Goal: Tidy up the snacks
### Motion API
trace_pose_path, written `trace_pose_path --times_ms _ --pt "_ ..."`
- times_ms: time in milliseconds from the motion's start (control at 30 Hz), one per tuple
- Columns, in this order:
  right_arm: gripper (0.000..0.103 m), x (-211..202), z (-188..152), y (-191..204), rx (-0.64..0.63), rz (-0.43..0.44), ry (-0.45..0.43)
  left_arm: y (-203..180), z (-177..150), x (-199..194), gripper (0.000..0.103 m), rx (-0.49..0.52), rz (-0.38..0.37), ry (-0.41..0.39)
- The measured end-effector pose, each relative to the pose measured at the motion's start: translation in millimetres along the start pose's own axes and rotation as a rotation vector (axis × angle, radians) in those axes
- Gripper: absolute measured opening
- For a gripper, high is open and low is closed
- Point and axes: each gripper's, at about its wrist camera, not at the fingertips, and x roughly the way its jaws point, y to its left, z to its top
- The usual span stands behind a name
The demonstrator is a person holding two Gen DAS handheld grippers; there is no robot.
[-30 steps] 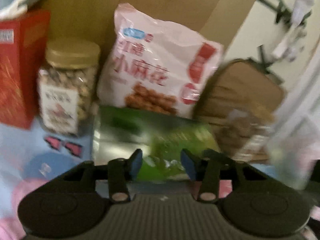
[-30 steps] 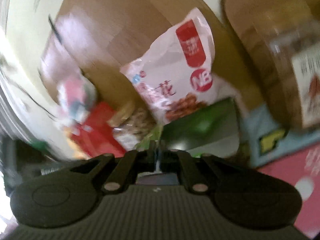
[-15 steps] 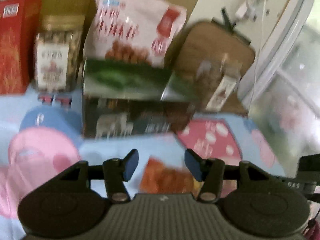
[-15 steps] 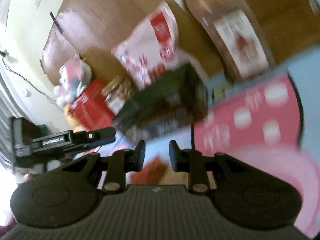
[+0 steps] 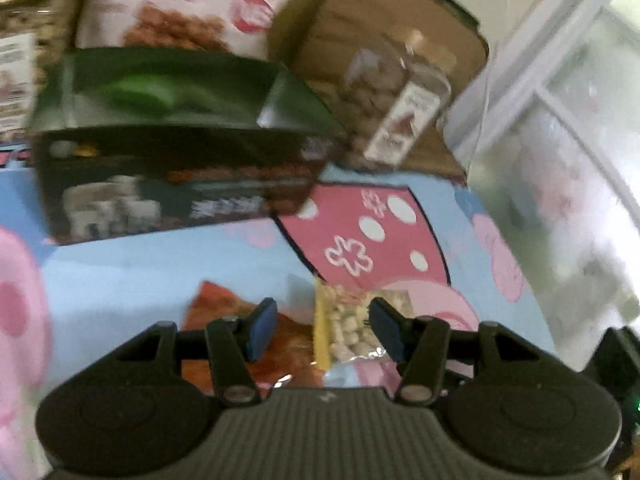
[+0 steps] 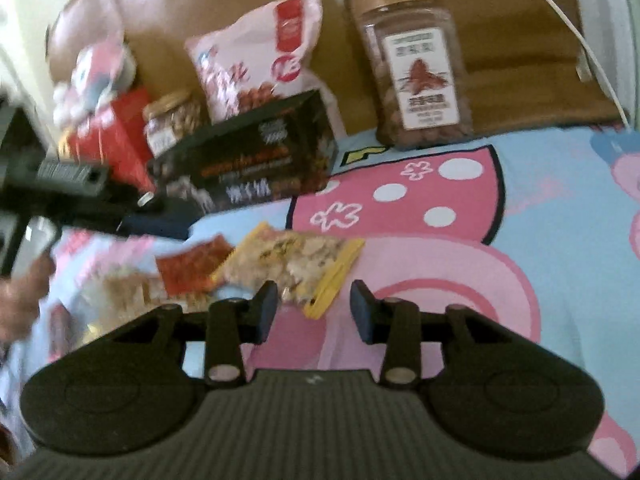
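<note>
- Left tongs point(image 5: 324, 330): jaws parted, empty, over the red packet point(image 5: 288, 356) and yellow-edged packet point(image 5: 352, 328) on the cartoon sheet point(image 5: 140, 268).
- Right tongs point(image 6: 314, 308): jaws opening, nothing between them, just before the yellow-edged packet point(image 6: 296, 264).
- Dark box point(image 6: 256, 160): behind the packets.

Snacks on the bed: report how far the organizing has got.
Done, it seems: the dark box, pink bag and nut jar stand lined up at the back. In hand: nothing; the right gripper is opening, its jaws empty. Left: the yellow-edged packet and red packet lie loose in front.
</note>
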Motion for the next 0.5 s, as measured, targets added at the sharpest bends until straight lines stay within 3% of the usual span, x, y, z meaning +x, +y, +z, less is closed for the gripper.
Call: trace_pose_path --times_ms 133,233,300,500 --pt "0.043 2 0 6 -0.060 -0.017 0.000 -14 -4 21 0.049 0.037 -0.018 0.044" --pt "0.034 3 -1 15 -0.134 -0.058 -0.007 -23 -8 23 0.036 0.069 -0.013 0.042" --pt "0.026 1 -1 19 -0.161 -0.072 -0.020 -25 -7 17 0.036 0.062 -0.024 0.041" --pt "0.024 -13 21 38 -0.204 -0.033 -0.137 -19 6 -36 0.036 0.064 -0.031 -0.108"
